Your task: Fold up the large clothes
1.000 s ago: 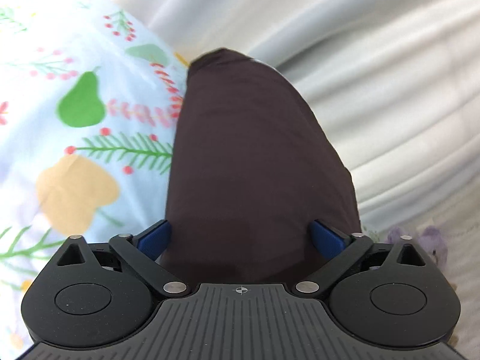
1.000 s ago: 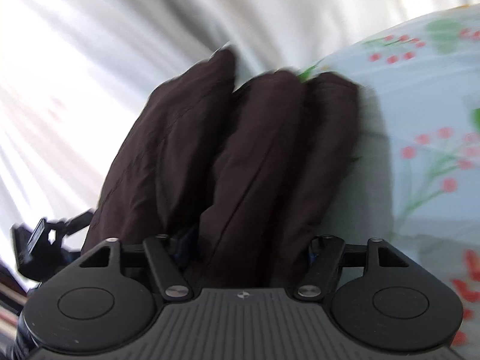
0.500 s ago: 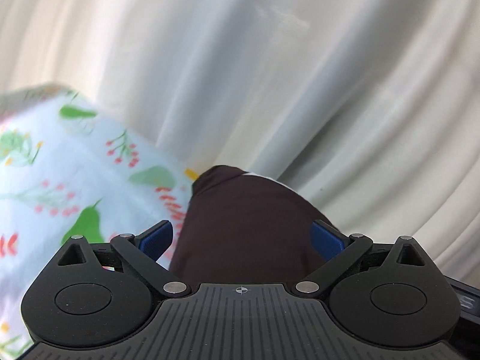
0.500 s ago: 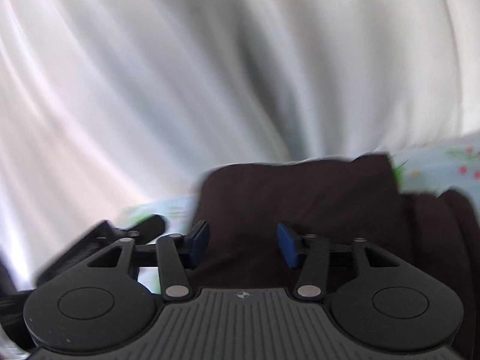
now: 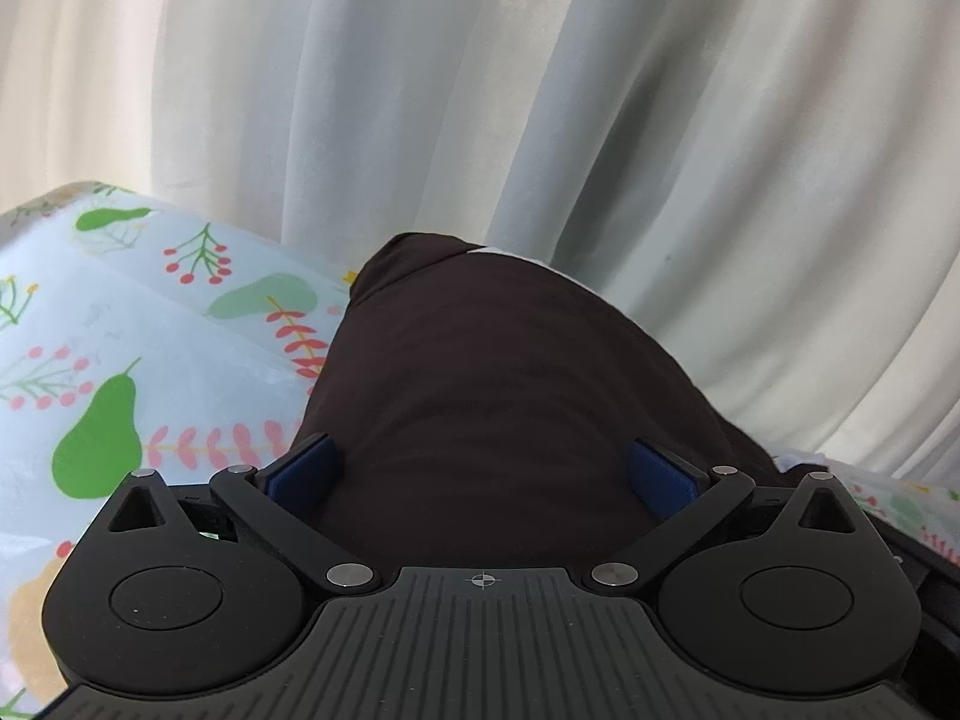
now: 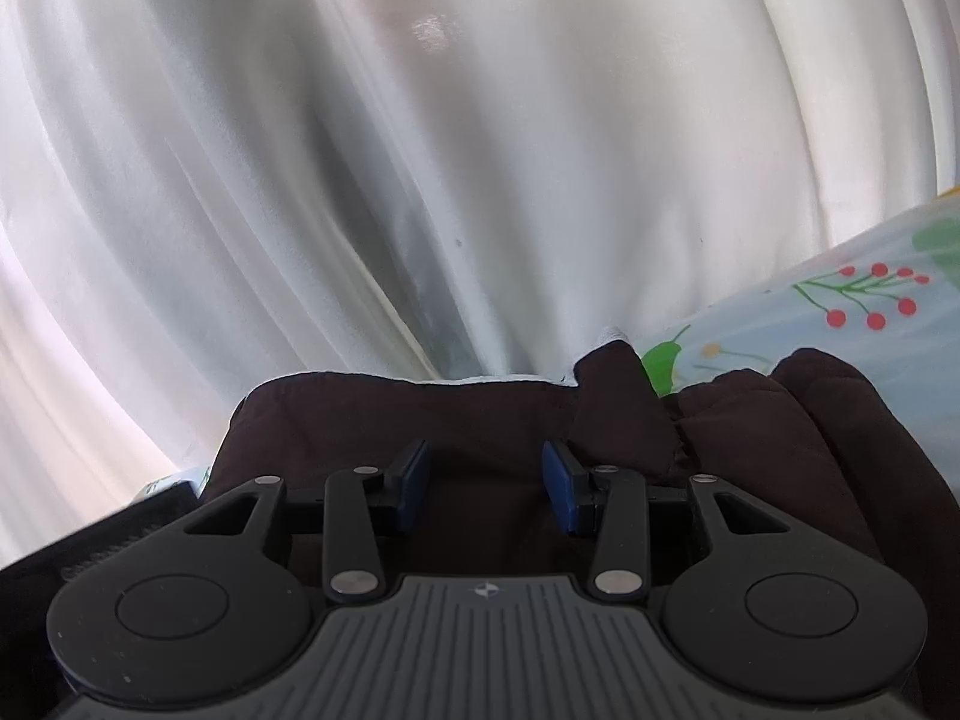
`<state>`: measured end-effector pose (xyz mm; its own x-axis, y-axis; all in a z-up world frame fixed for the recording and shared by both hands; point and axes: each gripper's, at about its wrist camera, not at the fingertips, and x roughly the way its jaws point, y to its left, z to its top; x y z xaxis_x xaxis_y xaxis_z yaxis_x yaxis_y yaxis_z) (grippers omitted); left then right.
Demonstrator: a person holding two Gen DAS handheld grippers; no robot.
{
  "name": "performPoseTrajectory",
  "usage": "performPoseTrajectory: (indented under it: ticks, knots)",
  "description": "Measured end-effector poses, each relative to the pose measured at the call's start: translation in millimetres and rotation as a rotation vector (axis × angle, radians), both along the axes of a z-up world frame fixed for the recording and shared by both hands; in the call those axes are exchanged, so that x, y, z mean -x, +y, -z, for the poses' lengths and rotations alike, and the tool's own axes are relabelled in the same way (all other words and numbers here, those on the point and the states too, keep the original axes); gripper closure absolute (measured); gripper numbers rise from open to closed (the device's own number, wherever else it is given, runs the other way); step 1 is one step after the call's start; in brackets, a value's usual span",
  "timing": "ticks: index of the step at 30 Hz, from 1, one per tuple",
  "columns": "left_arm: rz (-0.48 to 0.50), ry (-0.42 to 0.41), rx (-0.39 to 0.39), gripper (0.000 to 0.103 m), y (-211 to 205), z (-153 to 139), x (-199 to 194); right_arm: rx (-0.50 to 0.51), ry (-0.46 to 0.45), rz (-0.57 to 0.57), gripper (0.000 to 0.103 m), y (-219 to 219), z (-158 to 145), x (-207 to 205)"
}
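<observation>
A dark brown garment (image 5: 498, 372) lies on a pale blue sheet printed with pears and berries (image 5: 138, 336). In the left wrist view my left gripper (image 5: 480, 474) is wide open, its blue pads either side of the garment's smooth fold, low over it. In the right wrist view my right gripper (image 6: 486, 480) is partly open over the same brown garment (image 6: 480, 420), whose bunched folds rise at the right (image 6: 828, 420). Neither gripper visibly pinches cloth.
White pleated curtains (image 5: 540, 120) hang close behind the bed's far edge and fill the upper half of both views (image 6: 480, 150). The printed sheet (image 6: 870, 306) extends to the right in the right wrist view. A dark object sits at the lower left there (image 6: 90, 540).
Both grippers tilted up from looking down at the garment to facing the curtains. The right gripper, which had cloth bunched between its fingers, has opened and now sits over a flatter part.
</observation>
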<state>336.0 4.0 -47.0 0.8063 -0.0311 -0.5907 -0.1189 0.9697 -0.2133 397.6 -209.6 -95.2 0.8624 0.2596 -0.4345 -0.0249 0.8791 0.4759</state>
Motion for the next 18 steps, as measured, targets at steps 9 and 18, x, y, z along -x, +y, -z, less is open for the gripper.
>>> performPoseTrajectory:
  ticks: [9,18]
  knots:
    - [0.021,-0.028,0.075,0.0,15,-7,13,0.138,-0.017,0.061,0.018,-8,-13,75]
    - [0.025,-0.036,0.049,0.0,10,-6,14,0.099,-0.026,0.074,0.018,-13,-3,67]
